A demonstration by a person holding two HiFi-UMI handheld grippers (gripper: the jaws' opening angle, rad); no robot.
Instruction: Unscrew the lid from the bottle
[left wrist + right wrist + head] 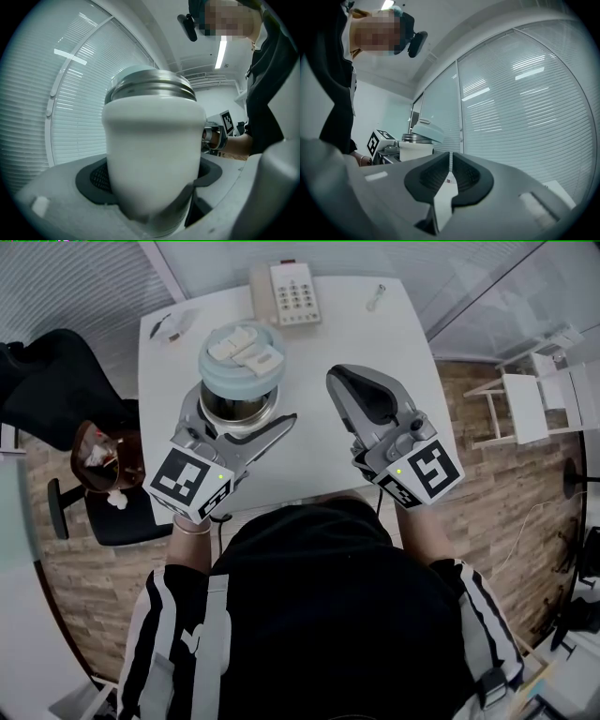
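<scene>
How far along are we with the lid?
Done, it seems: the lid sits loose and tilted on the bottle, with the steel threads showing. In hand: the left gripper clamps the bottle. The right gripper is shut, empty and off to the side. Left: lift the lid clear.

Grey L claw [239, 418], R claw [342, 381], b/w striped sleeves [164, 615]

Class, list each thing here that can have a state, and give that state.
Bottle: upright, clamped, steel neck exposed.
Lid: off the thread, resting tilted on the bottle's mouth.
Left gripper: shut on the bottle.
Right gripper: shut, empty, apart from the bottle.
</scene>
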